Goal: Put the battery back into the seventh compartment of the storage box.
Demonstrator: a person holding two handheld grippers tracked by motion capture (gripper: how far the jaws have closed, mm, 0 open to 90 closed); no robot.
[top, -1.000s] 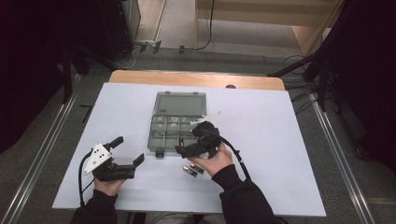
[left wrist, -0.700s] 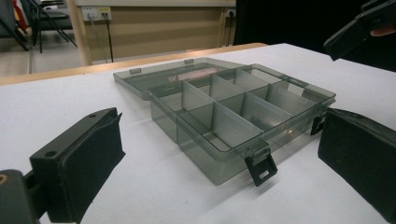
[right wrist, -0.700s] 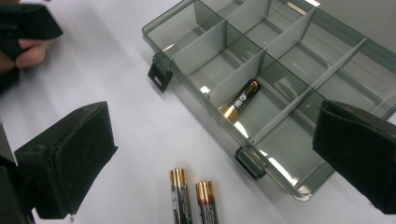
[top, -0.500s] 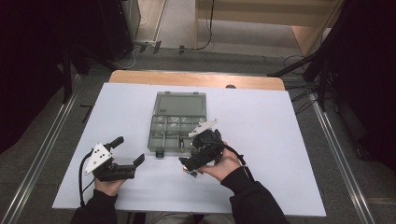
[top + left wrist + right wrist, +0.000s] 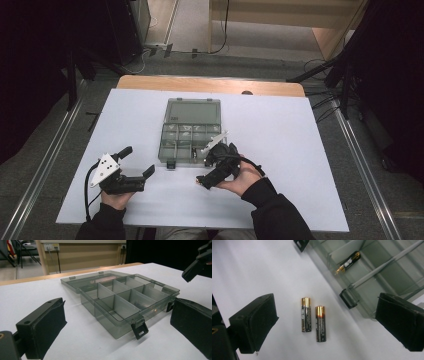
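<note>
A smoky clear compartment box (image 5: 192, 134) lies open mid-table, its lid flat behind it. One battery (image 5: 347, 263) rests in a front compartment. Two more batteries (image 5: 306, 314) (image 5: 320, 323) lie side by side on the white table just in front of the box. My right gripper (image 5: 206, 171) hangs open above that pair, tilted down, and they lie between its jaws in the right gripper view. My left gripper (image 5: 137, 161) rests open on the table left of the box's front corner, and the box (image 5: 125, 297) shows between its jaws, apart from them.
The white table top (image 5: 300, 150) has open room to the right and left of the box. Two black latches (image 5: 140, 330) stick out from the box's front wall. The right gripper (image 5: 197, 262) juts in at the upper right of the left gripper view.
My right gripper has drawn back from over the box's front toward the person and tipped down over the two loose batteries. The left gripper has stayed still.
</note>
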